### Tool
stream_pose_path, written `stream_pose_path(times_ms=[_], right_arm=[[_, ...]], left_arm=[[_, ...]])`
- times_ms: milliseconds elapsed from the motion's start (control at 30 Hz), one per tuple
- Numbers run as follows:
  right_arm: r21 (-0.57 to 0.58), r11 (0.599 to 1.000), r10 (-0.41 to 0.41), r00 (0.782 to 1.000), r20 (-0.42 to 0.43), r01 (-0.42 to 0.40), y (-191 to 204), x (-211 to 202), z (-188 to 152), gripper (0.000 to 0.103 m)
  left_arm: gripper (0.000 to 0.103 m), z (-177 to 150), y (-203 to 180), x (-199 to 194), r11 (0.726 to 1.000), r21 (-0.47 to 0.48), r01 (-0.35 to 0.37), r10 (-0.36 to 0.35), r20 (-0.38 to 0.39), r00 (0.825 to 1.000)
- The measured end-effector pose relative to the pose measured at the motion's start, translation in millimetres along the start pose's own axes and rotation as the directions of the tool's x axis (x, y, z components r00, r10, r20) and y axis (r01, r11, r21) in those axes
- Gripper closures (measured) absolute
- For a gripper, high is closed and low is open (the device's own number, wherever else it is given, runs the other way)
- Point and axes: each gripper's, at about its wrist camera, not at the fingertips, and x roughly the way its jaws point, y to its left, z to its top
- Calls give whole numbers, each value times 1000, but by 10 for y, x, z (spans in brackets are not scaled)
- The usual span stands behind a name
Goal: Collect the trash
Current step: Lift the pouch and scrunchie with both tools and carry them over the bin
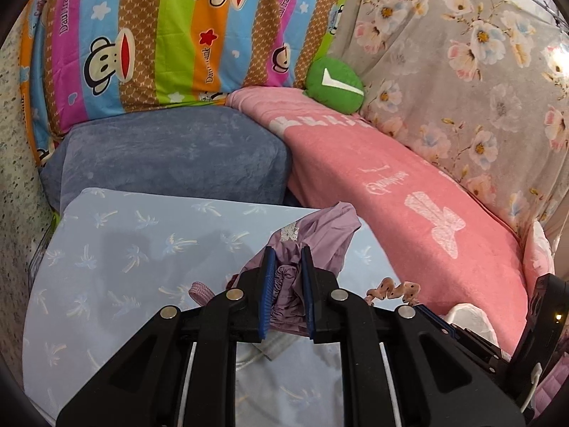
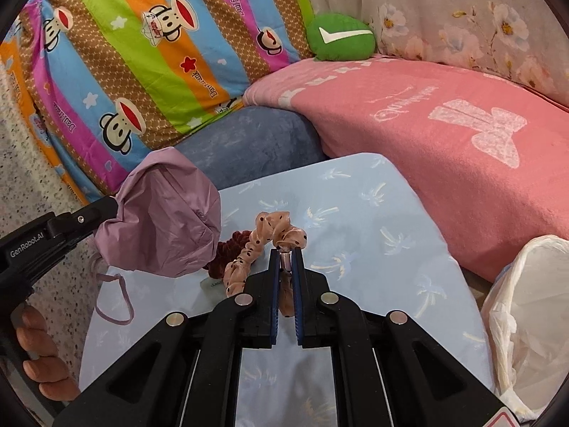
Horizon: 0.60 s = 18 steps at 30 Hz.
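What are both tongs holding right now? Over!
Left tongs shut on purple pouch. Right tongs shut on dotted scrunchie. White bag right, path clear.

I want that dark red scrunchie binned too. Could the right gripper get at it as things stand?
Probably not yet: the right gripper is shut on the pink dotted scrunchie, and the dark red scrunchie sits partly under the purple bag.

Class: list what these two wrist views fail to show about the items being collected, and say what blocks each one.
- Dark red scrunchie: right wrist view, mostly behind the lilac pouch and spotted scrunchie.
- White bag: contents unseen; cut off by the right edge.
- Pouch contents: left wrist view, fabric bunched in the left gripper.
- Pouch cord: its far end disappears under the pouch.
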Motion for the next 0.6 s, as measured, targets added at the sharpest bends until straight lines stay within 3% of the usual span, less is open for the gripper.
stream_pose_path(times_ms=[600], right_arm=[[57, 997, -49, 989, 140, 41, -514, -1132, 3, 96]], left_arm=[[88, -180, -944, -506, 986, 123, 115, -121, 41, 992]])
